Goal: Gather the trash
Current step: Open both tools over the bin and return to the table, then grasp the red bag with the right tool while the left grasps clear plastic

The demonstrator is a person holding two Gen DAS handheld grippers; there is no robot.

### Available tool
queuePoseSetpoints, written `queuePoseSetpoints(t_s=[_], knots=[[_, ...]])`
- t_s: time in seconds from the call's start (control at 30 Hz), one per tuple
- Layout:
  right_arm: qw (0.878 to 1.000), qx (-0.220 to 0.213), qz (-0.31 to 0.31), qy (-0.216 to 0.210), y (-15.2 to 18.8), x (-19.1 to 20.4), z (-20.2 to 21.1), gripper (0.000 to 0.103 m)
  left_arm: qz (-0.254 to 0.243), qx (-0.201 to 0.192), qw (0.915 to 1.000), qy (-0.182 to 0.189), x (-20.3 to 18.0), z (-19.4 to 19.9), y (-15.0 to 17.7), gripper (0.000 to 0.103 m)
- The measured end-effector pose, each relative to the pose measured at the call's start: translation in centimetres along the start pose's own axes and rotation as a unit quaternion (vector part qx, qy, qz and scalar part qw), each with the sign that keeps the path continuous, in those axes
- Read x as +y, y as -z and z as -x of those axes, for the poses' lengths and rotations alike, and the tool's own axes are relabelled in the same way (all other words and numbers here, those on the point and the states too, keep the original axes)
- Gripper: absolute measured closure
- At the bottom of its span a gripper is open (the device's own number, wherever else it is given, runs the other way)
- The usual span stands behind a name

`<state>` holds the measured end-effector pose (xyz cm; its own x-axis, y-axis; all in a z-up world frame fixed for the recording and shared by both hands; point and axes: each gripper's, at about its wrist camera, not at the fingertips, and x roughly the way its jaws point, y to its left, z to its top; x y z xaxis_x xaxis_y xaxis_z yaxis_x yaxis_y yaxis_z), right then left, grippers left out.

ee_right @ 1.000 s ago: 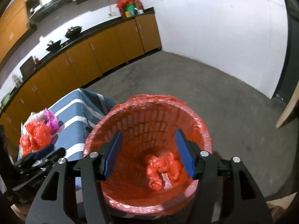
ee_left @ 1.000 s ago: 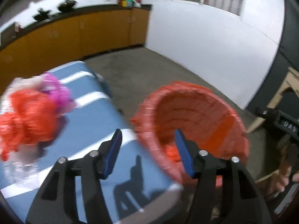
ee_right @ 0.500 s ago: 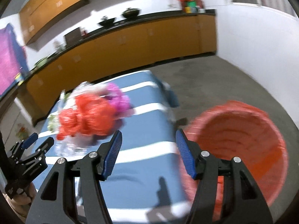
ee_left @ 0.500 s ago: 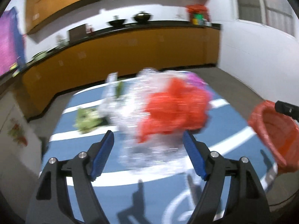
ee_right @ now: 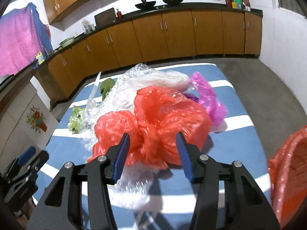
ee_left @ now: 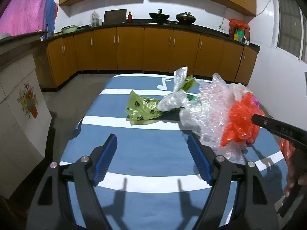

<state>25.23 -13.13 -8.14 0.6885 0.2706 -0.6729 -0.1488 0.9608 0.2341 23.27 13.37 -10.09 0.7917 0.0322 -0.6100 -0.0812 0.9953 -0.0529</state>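
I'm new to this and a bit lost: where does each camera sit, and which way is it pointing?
Left wrist: rides the left gripper, looking across the blue striped table to the cabinets; its open fingers and the right gripper's arm show.
Right wrist: rides the right gripper, open, close on the red bag; the bin at right.
Shared: table, red bag, bubble wrap, cabinets.

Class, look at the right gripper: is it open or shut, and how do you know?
Open. The right gripper has its blue pads wide apart on either side of the red plastic bag, not yet pinching it.
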Motion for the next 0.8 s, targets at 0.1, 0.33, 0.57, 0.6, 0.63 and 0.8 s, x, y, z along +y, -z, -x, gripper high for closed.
queuePoseSetpoints(t_s=[0.1, 0.33, 0.57, 0.6, 0.63, 0.8], knots=[[1.0, 0.008, -0.002, 0.0, -0.2, 0.2, -1.2, 0.055, 0.002, 0.003, 1.0, 0.006, 0.5, -0.3, 0.1, 0.028], [0.999, 0.024, -0.005, -0.023, 0.6, 0.1, -1.9, 0.09, 0.009, 0.005, 0.9996, 0.027, 0.7, -0.9, 0.0, 0.032], [1.0, 0.005, 0.012, -0.021, 1.2, 0.4, 0.0, 0.092, 0.008, 0.01, 0.999, 0.043, 0.0, -1.2, -0.1, 0.036], [1.0, 0.0, 0.015, -0.017, 1.3, 0.5, 0.4, 0.092, 0.008, 0.011, 0.9988, 0.047, -0.2, -1.3, -0.2, 0.038], [1.0, -0.004, 0.017, -0.014, 1.4, 0.4, 0.8, 0.092, 0.009, 0.013, 0.9986, 0.051, -0.3, -1.3, -0.3, 0.04], [0.999, -0.029, 0.017, 0.017, 2.3, -1.0, 3.7, 0.092, 0.001, 0.017, 0.9972, 0.073, -1.9, -1.8, -1.2, 0.045]])
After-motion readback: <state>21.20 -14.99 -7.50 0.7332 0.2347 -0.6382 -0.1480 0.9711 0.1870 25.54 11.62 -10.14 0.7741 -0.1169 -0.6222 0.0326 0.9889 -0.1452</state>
